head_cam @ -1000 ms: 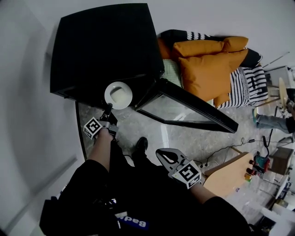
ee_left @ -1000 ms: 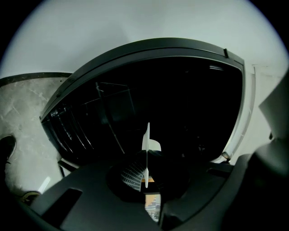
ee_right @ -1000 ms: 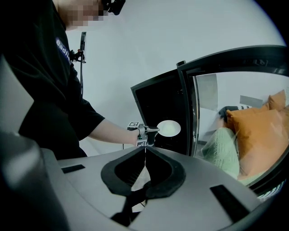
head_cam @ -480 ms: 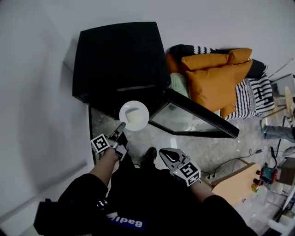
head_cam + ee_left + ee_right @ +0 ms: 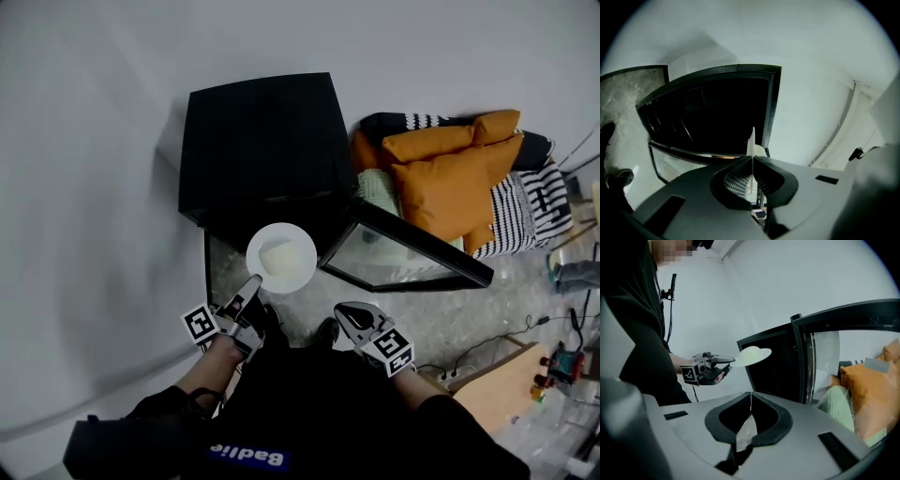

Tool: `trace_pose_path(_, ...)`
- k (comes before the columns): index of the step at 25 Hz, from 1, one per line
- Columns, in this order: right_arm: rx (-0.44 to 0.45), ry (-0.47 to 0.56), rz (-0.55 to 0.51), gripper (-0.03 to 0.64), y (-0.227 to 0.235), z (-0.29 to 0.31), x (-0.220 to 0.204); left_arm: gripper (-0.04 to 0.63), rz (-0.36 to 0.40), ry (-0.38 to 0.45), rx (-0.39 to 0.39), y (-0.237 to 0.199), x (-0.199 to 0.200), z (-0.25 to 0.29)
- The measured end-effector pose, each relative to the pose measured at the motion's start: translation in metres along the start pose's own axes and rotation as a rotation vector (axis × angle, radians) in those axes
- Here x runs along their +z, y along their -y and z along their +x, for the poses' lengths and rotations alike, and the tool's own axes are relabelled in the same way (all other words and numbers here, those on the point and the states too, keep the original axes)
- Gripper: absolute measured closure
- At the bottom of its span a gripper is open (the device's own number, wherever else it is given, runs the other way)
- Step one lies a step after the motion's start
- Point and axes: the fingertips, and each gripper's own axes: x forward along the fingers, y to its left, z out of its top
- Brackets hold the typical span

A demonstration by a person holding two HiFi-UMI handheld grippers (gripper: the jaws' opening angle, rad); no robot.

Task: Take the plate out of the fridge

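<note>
The plate (image 5: 281, 258) is clear of the fridge (image 5: 258, 141), in the air just in front of its top front edge and beside the open door (image 5: 412, 258). It is best kept level and carried slowly, since only its rim is pinched. The left tool (image 5: 251, 284) is clamped tight on that rim. The right tool (image 5: 347, 311) is closed on nothing and hangs nearby.

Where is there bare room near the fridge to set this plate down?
The fridge top is bare, bordered by the white wall. The marble floor before the open door is also free. Orange cushions crowd the space beside the fridge, past the door.
</note>
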Motion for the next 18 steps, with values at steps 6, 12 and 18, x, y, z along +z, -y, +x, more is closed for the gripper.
trace_pose_path(6,0.000,0.031,-0.018,0.604,0.004,0.007,0.015,0.581,-0.021,-0.017,-0.091,0.062,-0.010,0.008)
trace_pose_path(12,0.010,0.054,-0.022,0.604,0.006,0.009,0.029,0.581,0.007,0.016,-0.098,0.098,0.011,0.029)
trace_pose_path(18,0.017,0.055,-0.026,0.604,0.008,0.003,0.032,0.578,0.060,0.122,-0.061,0.099,0.050,0.047)
